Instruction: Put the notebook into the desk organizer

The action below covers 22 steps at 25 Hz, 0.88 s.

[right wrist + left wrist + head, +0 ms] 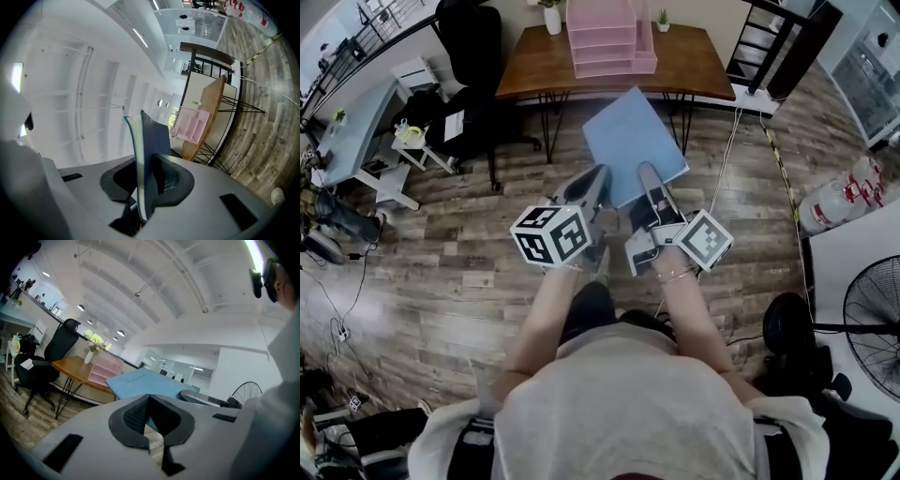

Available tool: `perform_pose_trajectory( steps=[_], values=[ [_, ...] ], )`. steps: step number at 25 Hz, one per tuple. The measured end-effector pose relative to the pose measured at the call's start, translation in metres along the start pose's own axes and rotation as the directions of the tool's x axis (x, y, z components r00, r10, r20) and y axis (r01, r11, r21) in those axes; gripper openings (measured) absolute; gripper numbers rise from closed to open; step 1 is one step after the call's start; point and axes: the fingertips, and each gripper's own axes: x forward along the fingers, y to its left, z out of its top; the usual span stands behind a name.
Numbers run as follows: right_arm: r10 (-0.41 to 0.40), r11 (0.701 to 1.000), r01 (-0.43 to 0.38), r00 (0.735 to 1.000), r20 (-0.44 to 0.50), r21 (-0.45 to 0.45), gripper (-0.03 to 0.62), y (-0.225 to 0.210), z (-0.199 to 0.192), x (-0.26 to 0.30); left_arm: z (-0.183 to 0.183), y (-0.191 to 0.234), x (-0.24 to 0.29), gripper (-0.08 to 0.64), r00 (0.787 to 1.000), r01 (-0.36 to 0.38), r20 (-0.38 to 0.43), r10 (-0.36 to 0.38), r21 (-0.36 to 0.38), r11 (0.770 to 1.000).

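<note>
Short of the pink tiered plastic desk organizer (609, 42), well apart from it and out over the wood-plank floor (487, 244), the thin light-blue softcover notebook (633, 141) hangs roughly flat in mid-air, one corner aimed toward the organizer. The right gripper (651, 178) pinches the edge farthest from the organizer: in the right gripper view the book stands edge-on between the two dark pads, which press on its covers. The left gripper (598, 180) lies at that same far side, its pads pressed together at the tips with nothing plainly caught. A sliver of blue shows through the gap behind the tips, and I cannot tell whether it touches the book. The organizer stands mid-way along a brown wooden desk (694, 70) on thin black legs. The step in hand looks like the carry, so most of the task remains. To do it well, keep the right pinch firm so the limp cover does not droop, and bring the leading edge level with one open tier. Then slide it in squarely rather than corner-first, steady the trailing edge with the left tongs, and let go only once the book rests well inside. A white vase (551, 17) beside the organizer could be knocked by a wide swing. A black office chair (473, 47) stands farther off, past the desk's end.
</note>
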Motion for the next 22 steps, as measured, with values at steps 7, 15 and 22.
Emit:
perform_pose_trajectory(
  steps=[7,15,22],
  values=[
    [-0.017,1.0,0.017,1.0,0.001,-0.005,0.075,-0.031,0.014,0.065,0.034,0.044,0.053,0.0,0.999,0.032,0.029,-0.032,-0.008,0.999],
    [-0.016,0.999,0.017,1.0,0.026,-0.034,0.075,-0.05,0.041,0.161,0.102,0.107,0.115,0.0,0.996,0.055,0.072,-0.055,-0.008,0.998],
    [-0.001,0.999,0.004,0.998,0.066,-0.047,0.075,-0.061,0.053,0.229,0.137,0.159,0.152,0.0,0.995,0.075,0.069,-0.075,0.0,0.997]
  ],
)
